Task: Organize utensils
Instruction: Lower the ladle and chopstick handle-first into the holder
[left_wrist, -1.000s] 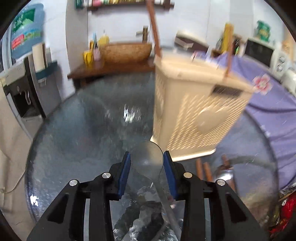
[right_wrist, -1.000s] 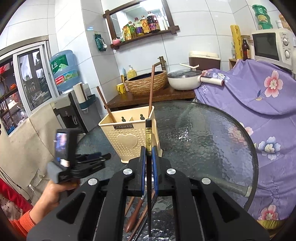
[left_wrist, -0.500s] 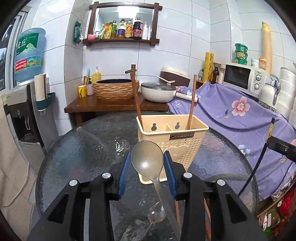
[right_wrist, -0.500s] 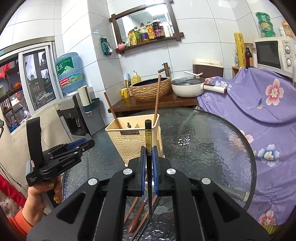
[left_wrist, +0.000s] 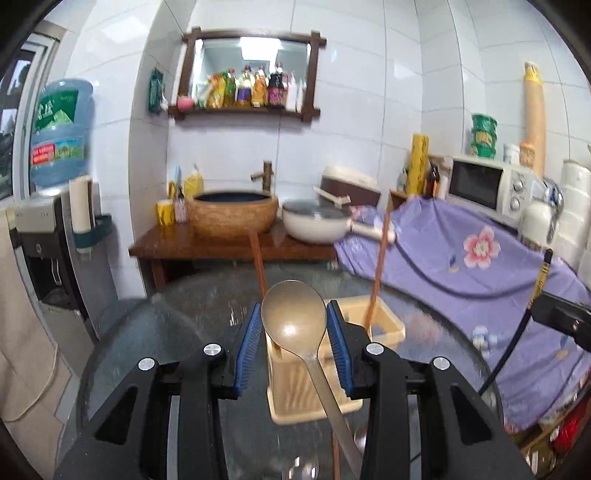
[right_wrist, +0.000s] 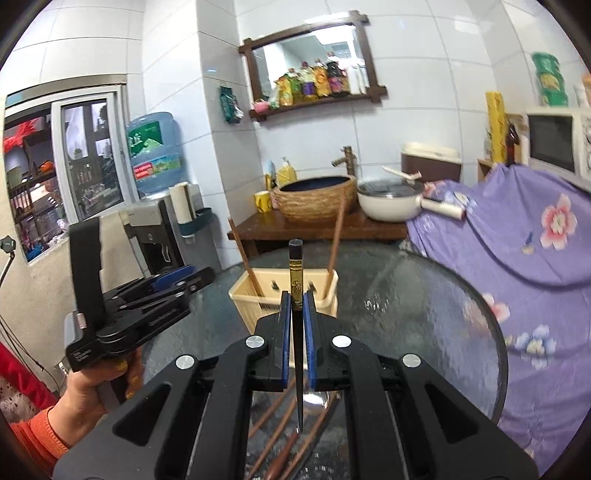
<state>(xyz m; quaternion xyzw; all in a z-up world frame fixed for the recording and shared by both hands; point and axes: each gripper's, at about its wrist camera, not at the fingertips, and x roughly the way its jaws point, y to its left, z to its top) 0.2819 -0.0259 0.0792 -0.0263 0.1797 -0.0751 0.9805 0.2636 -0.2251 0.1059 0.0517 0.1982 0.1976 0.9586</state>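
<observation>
Your left gripper (left_wrist: 294, 341) holds the shiny metal ladle (left_wrist: 295, 323) by its bowl, pads half open, above the cream plastic utensil basket (right_wrist: 258, 301) on the round glass table (right_wrist: 424, 314). Your right gripper (right_wrist: 294, 332) pinches a black chopstick (right_wrist: 295, 280) tight, maybe just one.

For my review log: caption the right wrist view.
Right gripper clamps a black chopstick above the caddy.

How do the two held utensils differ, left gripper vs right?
The left gripper holds a metal spoon by its wide bowl, jaws spread apart; the right gripper pinches a thin black chopstick with a gold band, jaws nearly closed. The spoon's handle slants down; the chopstick stands upright. Both are lifted, facing the beige utensil basket.
</observation>
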